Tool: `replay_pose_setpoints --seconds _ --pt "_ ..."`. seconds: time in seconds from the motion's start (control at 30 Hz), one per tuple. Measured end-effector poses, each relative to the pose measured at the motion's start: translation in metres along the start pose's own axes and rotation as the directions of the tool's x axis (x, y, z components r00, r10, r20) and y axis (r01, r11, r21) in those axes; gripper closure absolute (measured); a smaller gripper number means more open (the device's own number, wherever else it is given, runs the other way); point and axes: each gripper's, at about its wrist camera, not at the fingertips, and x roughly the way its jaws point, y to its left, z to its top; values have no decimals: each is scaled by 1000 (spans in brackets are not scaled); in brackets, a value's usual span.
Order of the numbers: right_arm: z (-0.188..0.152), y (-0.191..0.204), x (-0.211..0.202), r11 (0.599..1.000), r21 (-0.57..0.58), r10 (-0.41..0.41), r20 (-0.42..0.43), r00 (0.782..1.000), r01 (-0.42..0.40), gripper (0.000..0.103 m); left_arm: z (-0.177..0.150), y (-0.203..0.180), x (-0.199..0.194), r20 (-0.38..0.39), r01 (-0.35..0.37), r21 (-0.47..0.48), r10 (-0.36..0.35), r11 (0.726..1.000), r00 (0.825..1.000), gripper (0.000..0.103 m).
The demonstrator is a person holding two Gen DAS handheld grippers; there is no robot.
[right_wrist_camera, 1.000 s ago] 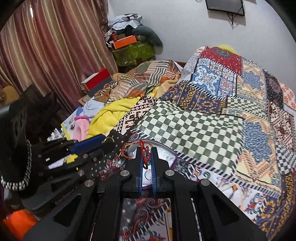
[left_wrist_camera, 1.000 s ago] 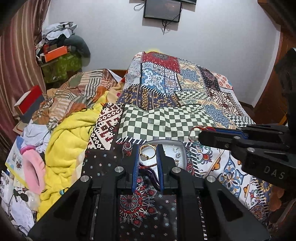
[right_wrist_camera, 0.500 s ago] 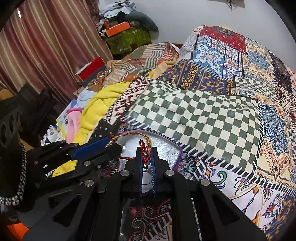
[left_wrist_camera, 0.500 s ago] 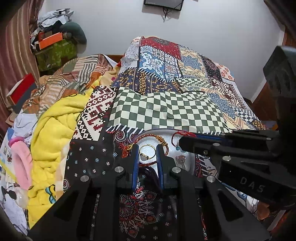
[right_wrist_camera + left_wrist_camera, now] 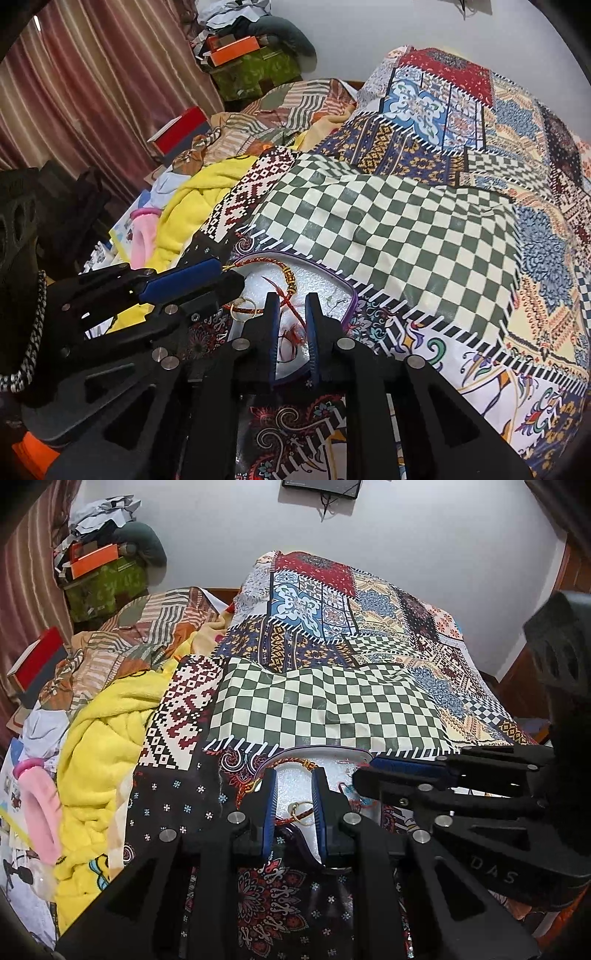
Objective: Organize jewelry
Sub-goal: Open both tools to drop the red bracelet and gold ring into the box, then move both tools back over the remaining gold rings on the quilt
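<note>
Nearby, both grippers, left (image 5: 293,797) and right (image 5: 291,317), hover with jaws parted over the tray (image 5: 347,291), crowding each other.

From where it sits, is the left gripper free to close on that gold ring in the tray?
Probably yes. The left gripper is open, and the gold ring lies on the tray between its fingers. A red thread runs through the ring and may come along.
</note>
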Motion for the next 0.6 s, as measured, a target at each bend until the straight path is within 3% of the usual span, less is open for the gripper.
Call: replay_pose_setpoints --seconds 0.33,0.6 --pt "-2 1 -33 999 -12 -30 46 998 30 85 6 -1 -25 33 -3 -22 3 1000 999 86" --pt "-8 -6 -89 996 6 -91 131 987 91 84 10 -23 -58 80 5 11 -6 1000 997 86"
